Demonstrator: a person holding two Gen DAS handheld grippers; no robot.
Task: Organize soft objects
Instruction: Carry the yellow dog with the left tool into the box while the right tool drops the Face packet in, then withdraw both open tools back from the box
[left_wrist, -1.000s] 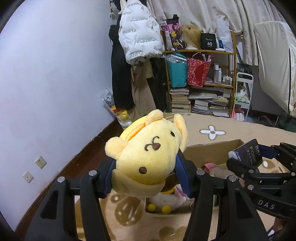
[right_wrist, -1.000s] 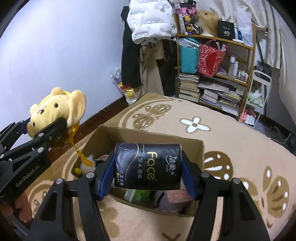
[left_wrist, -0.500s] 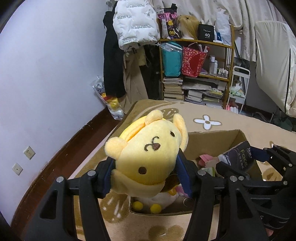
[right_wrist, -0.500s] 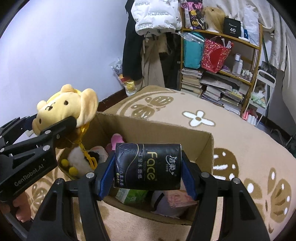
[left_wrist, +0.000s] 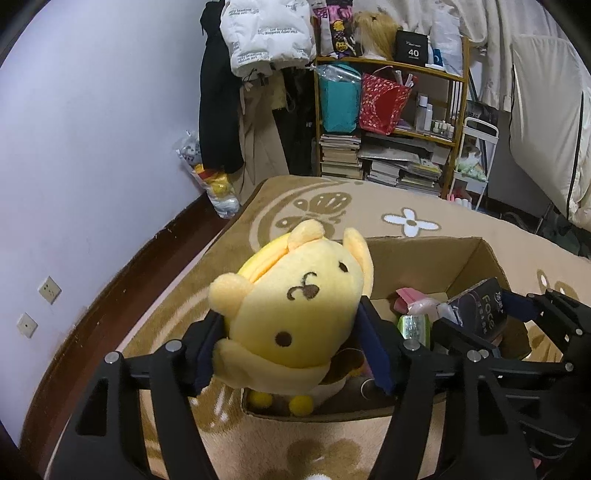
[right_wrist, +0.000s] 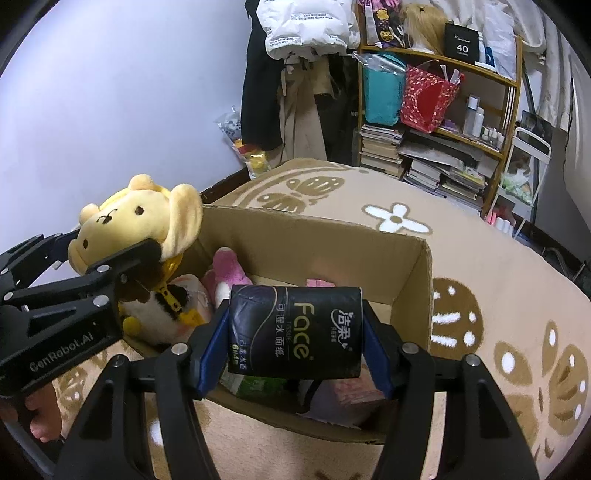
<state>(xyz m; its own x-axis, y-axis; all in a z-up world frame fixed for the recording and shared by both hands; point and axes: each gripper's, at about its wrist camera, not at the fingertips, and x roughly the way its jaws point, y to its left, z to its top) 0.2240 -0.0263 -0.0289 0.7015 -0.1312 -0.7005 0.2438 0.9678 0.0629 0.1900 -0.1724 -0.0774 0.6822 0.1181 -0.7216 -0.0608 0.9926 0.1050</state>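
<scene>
My left gripper (left_wrist: 291, 343) holds a yellow plush toy (left_wrist: 295, 314) by its sides over the near left corner of an open cardboard box (left_wrist: 424, 254). Its jaws are opening, and the pads still touch the plush. In the right wrist view the same plush (right_wrist: 136, 229) hangs at the left, above the box (right_wrist: 417, 280). My right gripper (right_wrist: 295, 334) is shut on a black pack of Face tissues (right_wrist: 295, 321), held over the box's near edge. A pink plush (right_wrist: 225, 266) and a white plush with yellow feet (right_wrist: 159, 314) lie inside.
The box stands on a beige rug with brown flower patterns (right_wrist: 480, 258). Behind it are a wooden shelf (left_wrist: 406, 129) with books and bags, hanging coats (left_wrist: 229, 92) and a plastic bag of toys (left_wrist: 214, 184) by the wall. A person's hand (right_wrist: 40, 424) grips the left tool.
Both grippers have sunk toward the box, which now fills more of each view. The left jaws have spread a little around the plush. The tissue pack stays gripped as before.
</scene>
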